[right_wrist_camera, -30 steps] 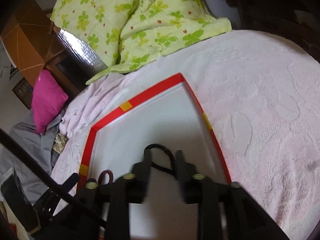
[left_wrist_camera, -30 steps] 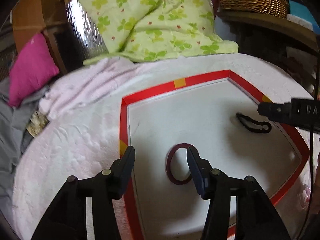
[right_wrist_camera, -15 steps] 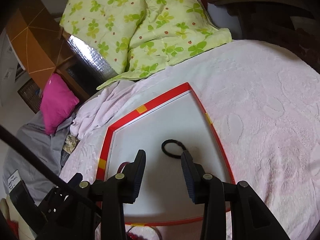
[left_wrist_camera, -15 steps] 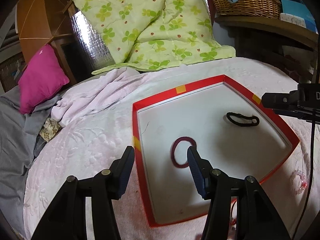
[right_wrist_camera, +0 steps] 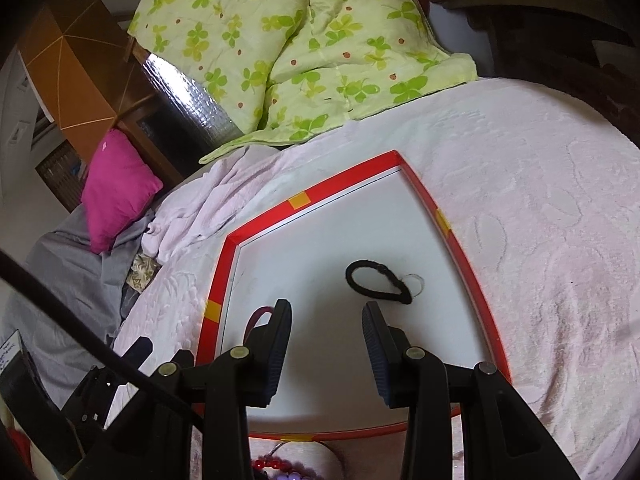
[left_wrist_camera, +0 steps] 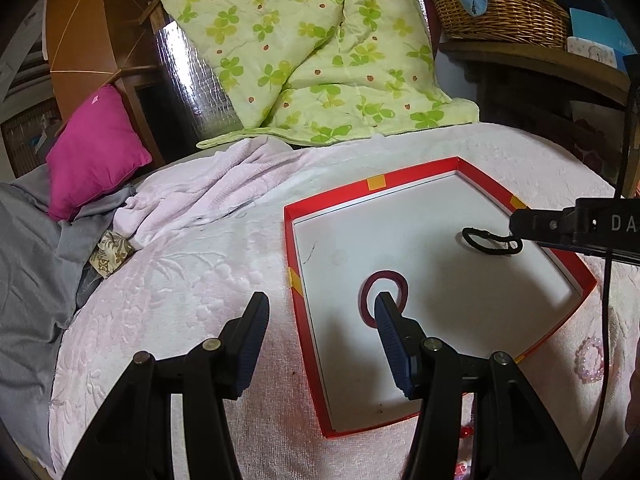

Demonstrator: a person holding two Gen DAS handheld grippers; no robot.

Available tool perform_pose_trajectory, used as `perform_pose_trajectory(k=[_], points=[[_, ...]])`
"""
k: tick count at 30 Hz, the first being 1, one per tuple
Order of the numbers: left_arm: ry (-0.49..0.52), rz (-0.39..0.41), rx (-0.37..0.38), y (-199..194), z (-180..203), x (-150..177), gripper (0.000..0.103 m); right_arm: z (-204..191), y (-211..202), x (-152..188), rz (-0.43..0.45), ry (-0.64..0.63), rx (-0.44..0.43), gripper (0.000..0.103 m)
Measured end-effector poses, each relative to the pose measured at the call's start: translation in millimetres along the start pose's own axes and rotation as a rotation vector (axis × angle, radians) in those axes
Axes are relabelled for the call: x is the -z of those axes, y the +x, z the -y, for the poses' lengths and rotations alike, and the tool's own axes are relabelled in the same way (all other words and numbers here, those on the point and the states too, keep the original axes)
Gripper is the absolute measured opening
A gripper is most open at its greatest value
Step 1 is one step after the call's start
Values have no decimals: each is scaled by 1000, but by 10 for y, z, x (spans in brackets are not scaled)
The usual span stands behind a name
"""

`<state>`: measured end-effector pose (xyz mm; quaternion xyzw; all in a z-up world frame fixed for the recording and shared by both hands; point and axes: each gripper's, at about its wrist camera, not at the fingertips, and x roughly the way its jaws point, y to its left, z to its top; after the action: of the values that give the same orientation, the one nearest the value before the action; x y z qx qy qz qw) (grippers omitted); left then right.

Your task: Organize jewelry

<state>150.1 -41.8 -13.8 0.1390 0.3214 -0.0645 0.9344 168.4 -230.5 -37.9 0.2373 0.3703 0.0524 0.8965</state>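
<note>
Black hair tie just beyond empty right hand-held gripper

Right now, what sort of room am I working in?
Most likely a bedroom: the red-rimmed tray sits on a bed under a pink blanket, with a clover-print quilt and a magenta pillow behind it.

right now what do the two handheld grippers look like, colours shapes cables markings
Both the left gripper and the right gripper are matte black, angular frames with silver rivets at the pivots. Their fingers are flat paddles faced with ribbed dark blue pads. In the left wrist view the right gripper's side carries white letters "DA", cut off at the frame edge, and a thin black cable hangs past it.
</note>
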Motion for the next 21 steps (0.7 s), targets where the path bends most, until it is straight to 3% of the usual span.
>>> perform_pose_trajectory(k=[21], points=[[4,-10,-4,5,28,12,56,5,-23,3,-4,-10,4,40]])
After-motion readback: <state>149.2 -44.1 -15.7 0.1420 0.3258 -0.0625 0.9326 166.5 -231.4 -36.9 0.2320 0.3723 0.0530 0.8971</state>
